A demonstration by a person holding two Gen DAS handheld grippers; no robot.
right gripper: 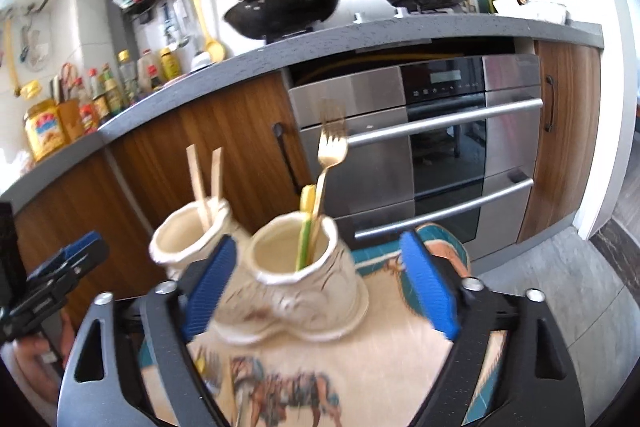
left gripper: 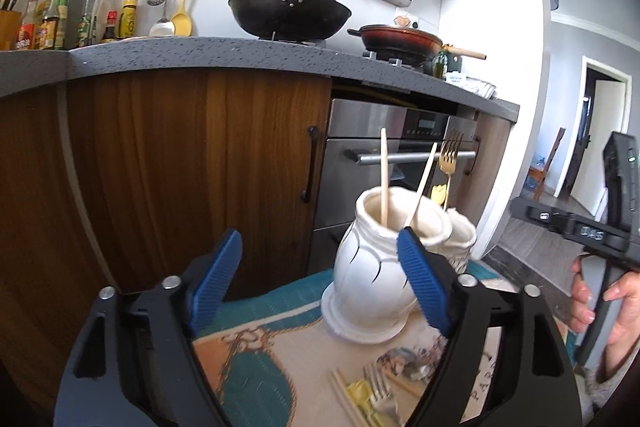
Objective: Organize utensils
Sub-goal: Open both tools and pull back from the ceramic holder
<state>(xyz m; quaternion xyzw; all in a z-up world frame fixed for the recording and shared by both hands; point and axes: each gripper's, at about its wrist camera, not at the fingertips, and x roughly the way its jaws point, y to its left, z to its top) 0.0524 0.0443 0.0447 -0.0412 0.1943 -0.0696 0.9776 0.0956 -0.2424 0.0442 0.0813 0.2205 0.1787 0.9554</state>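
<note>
Near the far edge of the bench (right gripper: 400, 367), under its patterned cloth, two white jars (right gripper: 304, 279) touch: chopsticks (left gripper: 384, 179) in one, a fork (right gripper: 330, 155) in the other. Both tongs (left gripper: 320, 279) (right gripper: 320, 279) gape wide, holding nothing. Only the left view shows loose cutlery (left gripper: 376, 391) nearer.

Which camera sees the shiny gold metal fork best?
The right wrist view: the gold metal fork stands in the nearer cream ceramic jar, tines and handle showing, slightly blurred. In the left wrist view the fork is farther off, and the white ceramic jar hides its lower handle.
</note>
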